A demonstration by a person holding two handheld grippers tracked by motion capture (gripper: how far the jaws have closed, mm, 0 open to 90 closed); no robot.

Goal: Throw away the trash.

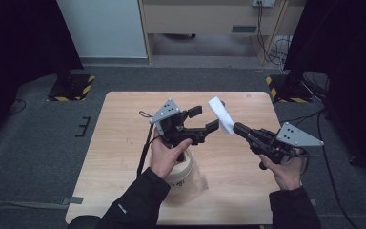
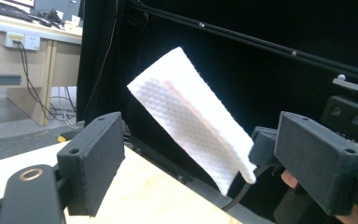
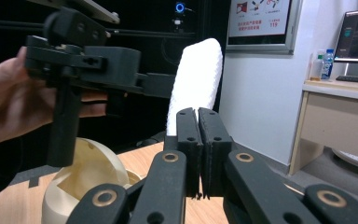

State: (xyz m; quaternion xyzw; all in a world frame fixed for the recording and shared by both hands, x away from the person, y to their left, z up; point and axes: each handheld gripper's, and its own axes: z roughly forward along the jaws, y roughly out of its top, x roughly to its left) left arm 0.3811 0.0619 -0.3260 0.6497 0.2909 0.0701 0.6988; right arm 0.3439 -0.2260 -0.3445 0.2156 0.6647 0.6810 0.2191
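Note:
A folded white paper towel (image 1: 221,116) is held up over the wooden table (image 1: 119,129), pinched at its lower end by my right gripper (image 1: 236,128), which is shut on it. In the right gripper view the towel (image 3: 196,79) rises above the closed jaws of that gripper (image 3: 198,122). My left gripper (image 1: 204,118) is open, its jaws standing wide just left of the towel. The left gripper view has the towel (image 2: 191,121) slanting between and beyond the two pads (image 2: 93,158), apart from both.
A cream round container (image 1: 181,171) sits on the table under the left hand, with a clear plastic sheet (image 1: 199,180) beside it; it also appears low in the right gripper view (image 3: 88,172). Black stands with striped bases (image 1: 71,88) flank the table's far corners.

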